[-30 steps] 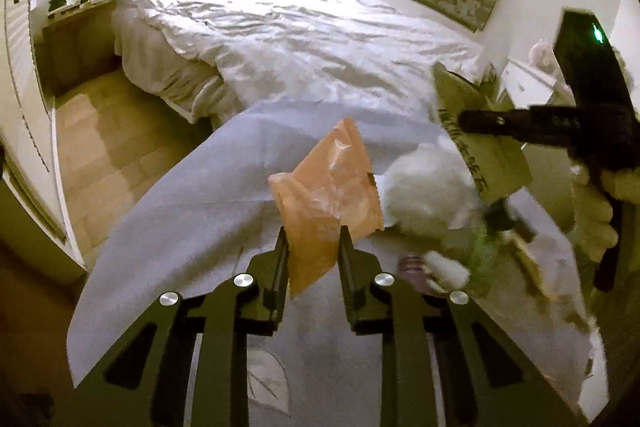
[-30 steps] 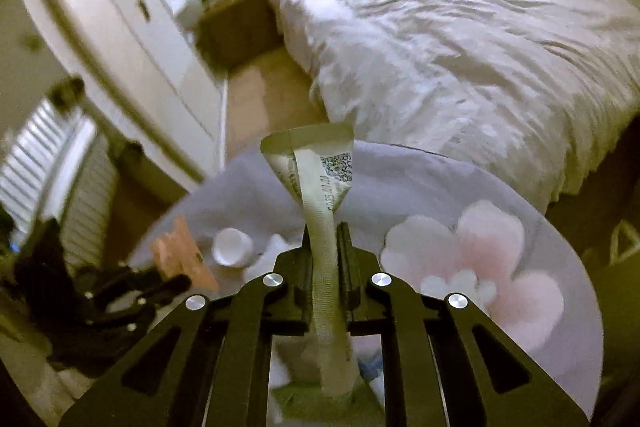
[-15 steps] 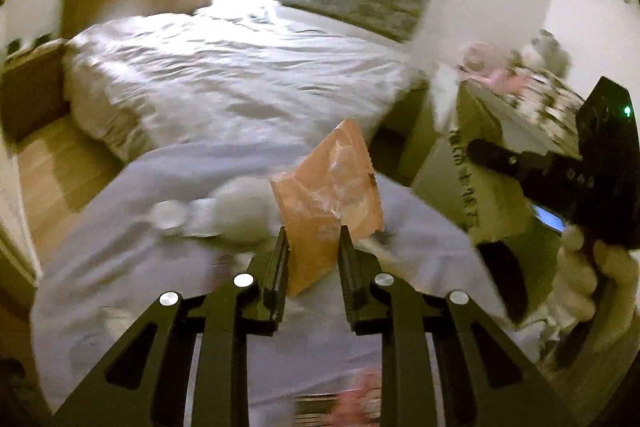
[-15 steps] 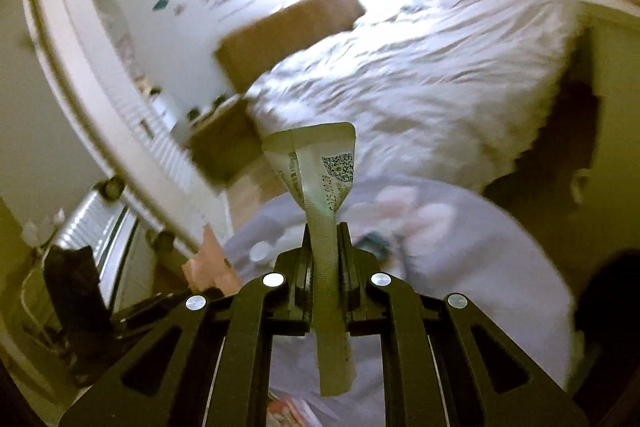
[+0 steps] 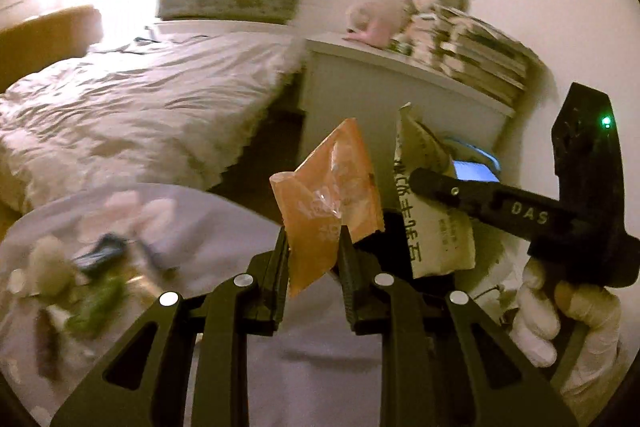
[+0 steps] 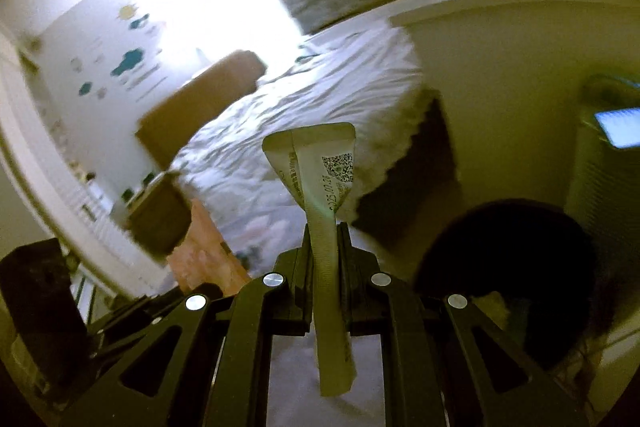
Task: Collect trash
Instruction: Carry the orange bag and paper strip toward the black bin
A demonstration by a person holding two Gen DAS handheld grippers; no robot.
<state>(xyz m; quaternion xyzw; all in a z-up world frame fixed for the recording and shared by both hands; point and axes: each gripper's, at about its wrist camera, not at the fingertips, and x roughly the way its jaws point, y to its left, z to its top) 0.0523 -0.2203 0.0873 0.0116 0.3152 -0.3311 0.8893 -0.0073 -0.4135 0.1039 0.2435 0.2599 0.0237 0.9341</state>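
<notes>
My left gripper [image 5: 313,241] is shut on an orange plastic wrapper [image 5: 330,199] that stands up between its pads. My right gripper [image 6: 325,233] is shut on a pale printed packet [image 6: 322,171] with a square code on it. In the left wrist view the same packet [image 5: 434,227] shows to the right of the orange wrapper, clamped by the right gripper [image 5: 424,183], which a gloved hand [image 5: 560,319] holds. Several blurred trash pieces [image 5: 92,283] lie on the grey flowered cloth [image 5: 208,223] at lower left. A round dark opening [image 6: 516,275] lies low on the right in the right wrist view.
A bed with a rumpled white duvet [image 5: 132,99] fills the left. A white cabinet [image 5: 384,91] stands beside it with stacked books [image 5: 476,55] and soft toys [image 5: 372,23]. A tall appliance with a lit blue panel [image 6: 618,127] stands at right.
Both grippers have swung right with their wrappers still held. The bed and the trash on the cloth slid left in view; the white cabinet, books and dark round opening came into view.
</notes>
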